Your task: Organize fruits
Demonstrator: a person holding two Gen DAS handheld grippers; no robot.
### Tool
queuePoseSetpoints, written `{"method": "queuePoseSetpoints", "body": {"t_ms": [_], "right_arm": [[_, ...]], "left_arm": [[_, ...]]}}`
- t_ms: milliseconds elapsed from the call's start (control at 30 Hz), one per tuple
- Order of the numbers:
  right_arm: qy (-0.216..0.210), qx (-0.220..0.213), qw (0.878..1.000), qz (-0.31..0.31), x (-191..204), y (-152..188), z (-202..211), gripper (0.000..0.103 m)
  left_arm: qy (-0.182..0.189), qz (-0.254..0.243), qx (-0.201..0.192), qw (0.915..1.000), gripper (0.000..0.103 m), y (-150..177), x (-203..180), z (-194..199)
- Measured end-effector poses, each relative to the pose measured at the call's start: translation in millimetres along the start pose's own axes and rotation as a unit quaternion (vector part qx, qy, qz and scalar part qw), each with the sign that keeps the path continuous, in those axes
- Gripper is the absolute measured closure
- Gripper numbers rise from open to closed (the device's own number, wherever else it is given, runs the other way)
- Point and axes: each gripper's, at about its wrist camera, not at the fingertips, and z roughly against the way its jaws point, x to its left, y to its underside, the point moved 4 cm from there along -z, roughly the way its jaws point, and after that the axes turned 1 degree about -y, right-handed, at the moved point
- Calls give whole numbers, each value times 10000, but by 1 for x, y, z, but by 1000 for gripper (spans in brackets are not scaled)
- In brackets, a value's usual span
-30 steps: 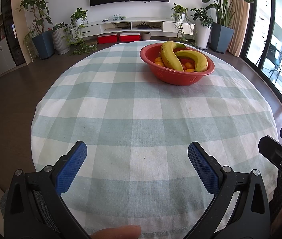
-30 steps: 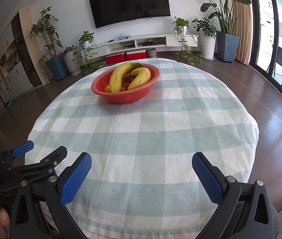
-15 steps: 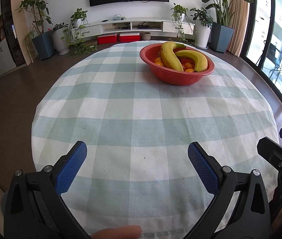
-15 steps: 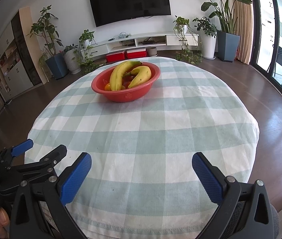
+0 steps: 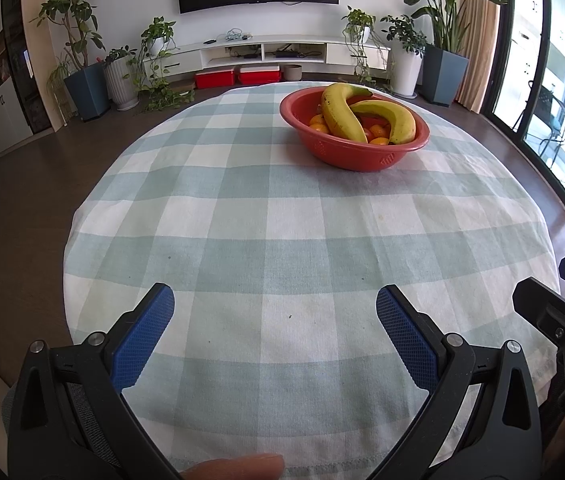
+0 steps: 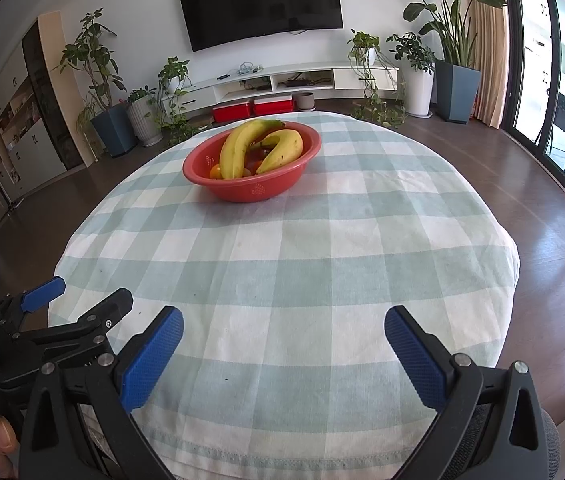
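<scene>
Yellow, curved, smooth-skinned: two bananas [image 5: 344,114] lying crossed in a red plastic bowl [image 5: 356,152] over small round oranges [image 5: 378,132], toward the far side of a round table under soft green-and-white checked cloth [image 5: 274,240]. Probably light, easily bruised; best gripped gently across the thick middle. Left gripper [image 5: 275,320] and right gripper [image 6: 283,340] spread wide, blue textured pads, holding nothing, well short of the bowl.
</scene>
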Motion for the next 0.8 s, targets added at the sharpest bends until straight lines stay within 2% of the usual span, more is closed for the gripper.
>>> {"method": "queuePoseSetpoints", "body": {"t_ms": [800], "right_arm": [[5, 36, 10000, 2, 0, 2, 2, 0]], "left_arm": [[-7, -5, -1, 10000, 1, 0, 0, 0]]}}
